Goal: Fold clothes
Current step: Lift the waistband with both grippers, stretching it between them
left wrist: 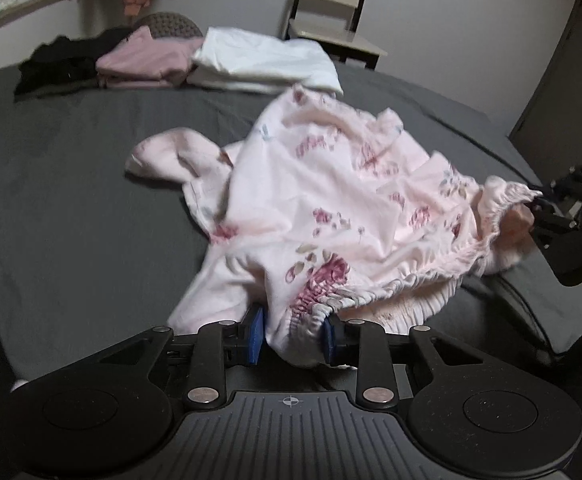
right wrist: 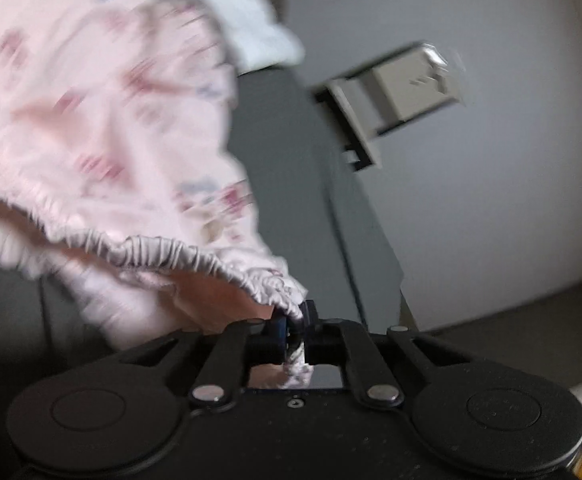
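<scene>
The left gripper [left wrist: 293,338] and right gripper [right wrist: 295,338] each clamp the elastic waistband of the pink floral garment [left wrist: 331,200], bunched on the grey bed [left wrist: 71,200]. Step in hand: spreading — next, pull the waistband taut and flat. Beyond lie folded clothes [left wrist: 195,62].

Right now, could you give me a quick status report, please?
Left gripper and right gripper shut on floral garment's elastic waistband. Folded piles well clear.
</scene>
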Available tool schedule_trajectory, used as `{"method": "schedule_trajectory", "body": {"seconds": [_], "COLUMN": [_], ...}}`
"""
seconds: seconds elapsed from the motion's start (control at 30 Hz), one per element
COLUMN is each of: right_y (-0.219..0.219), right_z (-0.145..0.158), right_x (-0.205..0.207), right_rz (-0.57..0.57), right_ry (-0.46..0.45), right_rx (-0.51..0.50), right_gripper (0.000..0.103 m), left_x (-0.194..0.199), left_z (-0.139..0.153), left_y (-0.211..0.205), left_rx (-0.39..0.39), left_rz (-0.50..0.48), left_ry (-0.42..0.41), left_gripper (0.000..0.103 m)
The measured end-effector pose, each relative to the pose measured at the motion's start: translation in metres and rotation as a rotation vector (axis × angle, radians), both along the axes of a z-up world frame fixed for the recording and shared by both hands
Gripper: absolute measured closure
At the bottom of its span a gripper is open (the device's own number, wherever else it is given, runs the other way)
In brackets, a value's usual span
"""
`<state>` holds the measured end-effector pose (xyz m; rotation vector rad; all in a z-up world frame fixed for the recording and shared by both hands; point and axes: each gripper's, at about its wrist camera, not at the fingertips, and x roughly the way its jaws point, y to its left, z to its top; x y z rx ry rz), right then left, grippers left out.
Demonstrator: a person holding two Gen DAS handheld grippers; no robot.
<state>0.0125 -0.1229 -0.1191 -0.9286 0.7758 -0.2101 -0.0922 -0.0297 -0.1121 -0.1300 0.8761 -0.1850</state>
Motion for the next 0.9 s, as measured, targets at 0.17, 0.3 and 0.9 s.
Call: {"method": "schedule_trajectory", "body": {"seconds": [0.17,0.3,0.9], "right_y": [-0.016,-0.026,-0.038], "right_z": [0.087,0.180,0.520], "right_x": [-0.018,-0.038,-0.141], "right_rz": [-0.063,-0.075,0.081], "right_ry": [-0.203,-0.374,-0.594], "right_rx": [0.162,0.280,0.076], "right_gripper": [0.097,0.097,0.096], "left_x": [0.009,0.021,0.057], "left_z": [0.048,0.123,0.517], "left_y": [0.019,0.028,0.031], "left_rx": [-0.010,0.005,0.230], "left_rz": [0.008,-0.030,-0.533], "left_ry": [-0.135,-0.364,-0.759], "left_gripper": [0.074,0.074,0.073]}}
